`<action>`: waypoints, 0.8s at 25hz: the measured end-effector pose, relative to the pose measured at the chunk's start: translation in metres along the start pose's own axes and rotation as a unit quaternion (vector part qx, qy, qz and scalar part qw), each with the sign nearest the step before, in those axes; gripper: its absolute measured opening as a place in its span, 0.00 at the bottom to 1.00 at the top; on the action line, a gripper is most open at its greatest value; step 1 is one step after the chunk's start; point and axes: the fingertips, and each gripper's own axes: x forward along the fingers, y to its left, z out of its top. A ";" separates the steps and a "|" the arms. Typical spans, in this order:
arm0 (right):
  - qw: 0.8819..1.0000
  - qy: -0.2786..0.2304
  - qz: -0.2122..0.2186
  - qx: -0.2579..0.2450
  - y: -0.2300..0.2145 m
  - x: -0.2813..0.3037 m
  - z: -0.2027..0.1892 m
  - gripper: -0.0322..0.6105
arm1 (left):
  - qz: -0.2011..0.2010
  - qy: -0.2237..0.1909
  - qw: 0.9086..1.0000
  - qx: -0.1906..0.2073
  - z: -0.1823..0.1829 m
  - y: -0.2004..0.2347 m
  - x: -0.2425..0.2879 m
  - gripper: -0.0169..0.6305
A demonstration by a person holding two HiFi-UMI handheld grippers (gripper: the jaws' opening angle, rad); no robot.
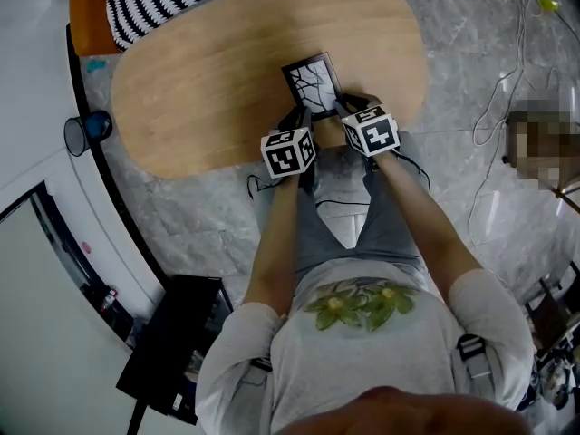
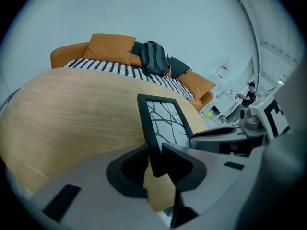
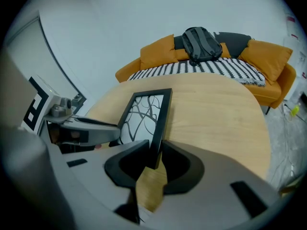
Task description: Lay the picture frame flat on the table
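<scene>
Picture frame is held at the near edge of the wooden surface, picture side up. Left gripper: its fingers are closed narrowly on the frame's left rail. Right gripper: its fingers are clamped likewise on the right rail. Contact between frame and surface cannot be made out. An orange sofa with a backpack is seen beyond the surface.
</scene>
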 end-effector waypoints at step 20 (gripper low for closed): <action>0.999 0.042 -0.007 0.008 -0.014 0.044 -0.023 0.19 | 0.007 0.037 0.999 -0.027 -0.025 0.023 0.042 0.18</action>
